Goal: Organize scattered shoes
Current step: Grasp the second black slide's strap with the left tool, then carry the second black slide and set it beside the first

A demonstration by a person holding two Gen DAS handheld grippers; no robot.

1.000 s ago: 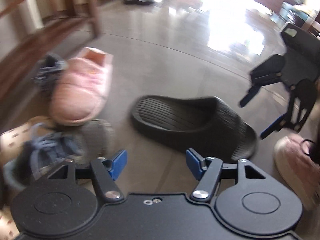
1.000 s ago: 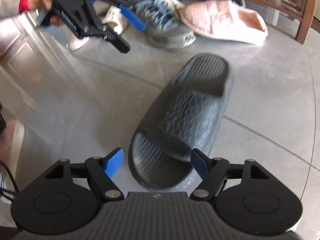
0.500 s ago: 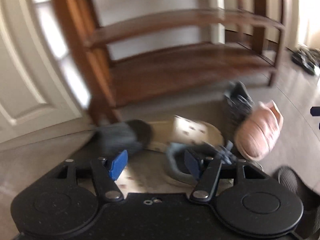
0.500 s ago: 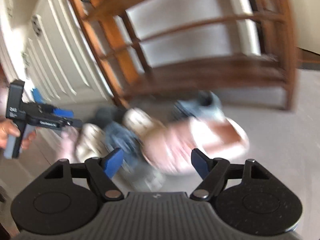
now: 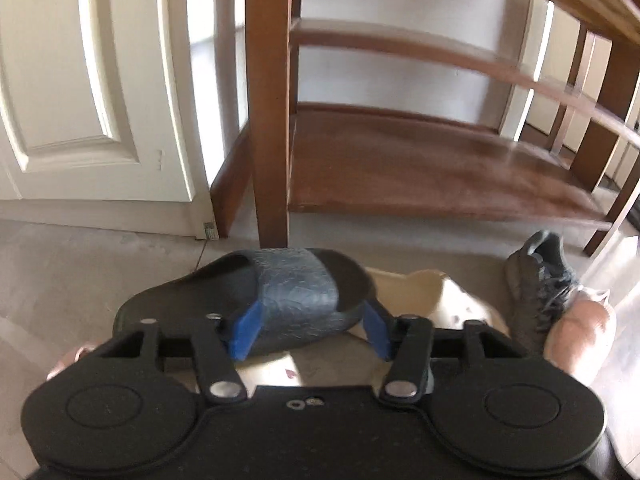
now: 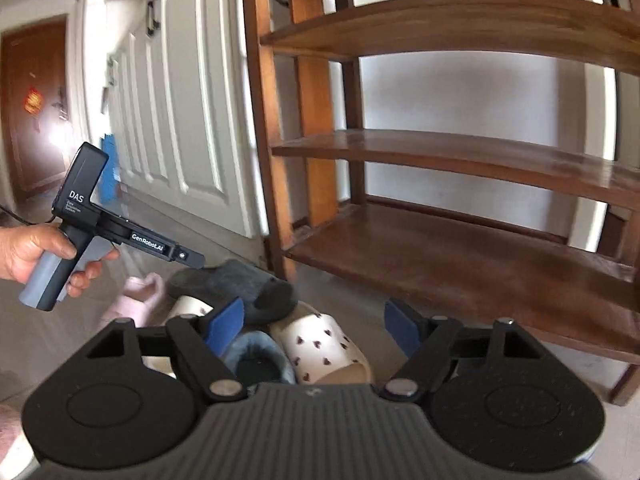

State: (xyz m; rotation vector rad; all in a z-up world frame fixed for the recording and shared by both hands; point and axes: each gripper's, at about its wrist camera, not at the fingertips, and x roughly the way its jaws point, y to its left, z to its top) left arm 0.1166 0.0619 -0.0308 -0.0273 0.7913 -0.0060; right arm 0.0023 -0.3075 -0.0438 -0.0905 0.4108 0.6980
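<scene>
Well — wooden shoe rack [image 6: 460, 264] bare, shoes heaped below; left gripper [image 5: 312, 330] wide around the black slide [image 5: 280, 292], right gripper [image 6: 316, 326] wide, empty.

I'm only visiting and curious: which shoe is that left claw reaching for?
Find the wooden shoe rack; at its front left leg lies a dark rubber slide sandal, between the open left gripper. Unlike the neighbouring cream heart-print slipper, it has a blue-grey scaly strap.
</scene>
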